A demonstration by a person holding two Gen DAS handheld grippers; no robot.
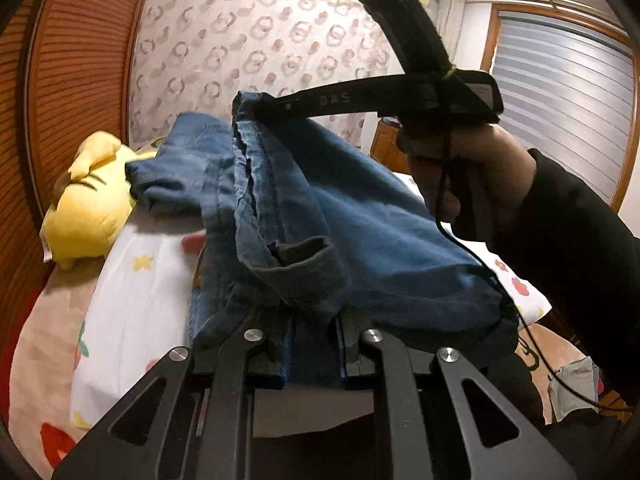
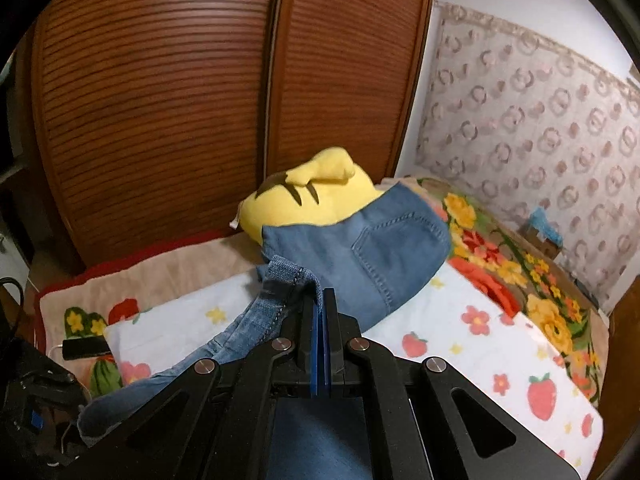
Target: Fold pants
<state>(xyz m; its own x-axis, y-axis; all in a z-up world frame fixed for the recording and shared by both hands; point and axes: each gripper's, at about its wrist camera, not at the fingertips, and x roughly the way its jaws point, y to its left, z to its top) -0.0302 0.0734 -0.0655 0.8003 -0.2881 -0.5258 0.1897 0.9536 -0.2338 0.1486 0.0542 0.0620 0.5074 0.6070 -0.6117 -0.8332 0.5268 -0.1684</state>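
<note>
Blue denim pants (image 1: 360,216) lie partly lifted over a bed. My left gripper (image 1: 314,322) is shut on a bunched leg hem of the pants near the front. My right gripper (image 1: 256,106) shows in the left wrist view, held in a hand, shut on the other hem and holding it raised. In the right wrist view my right gripper (image 2: 320,304) pinches a denim hem (image 2: 286,276), and the seat of the pants with a back pocket (image 2: 384,248) lies flat beyond it.
A white sheet with strawberries and flowers (image 2: 500,352) covers the bed over a floral blanket (image 2: 512,264). A yellow plush toy (image 2: 312,196) sits at the head by brown slatted wardrobe doors (image 2: 160,112). A black object (image 2: 84,347) lies at the left.
</note>
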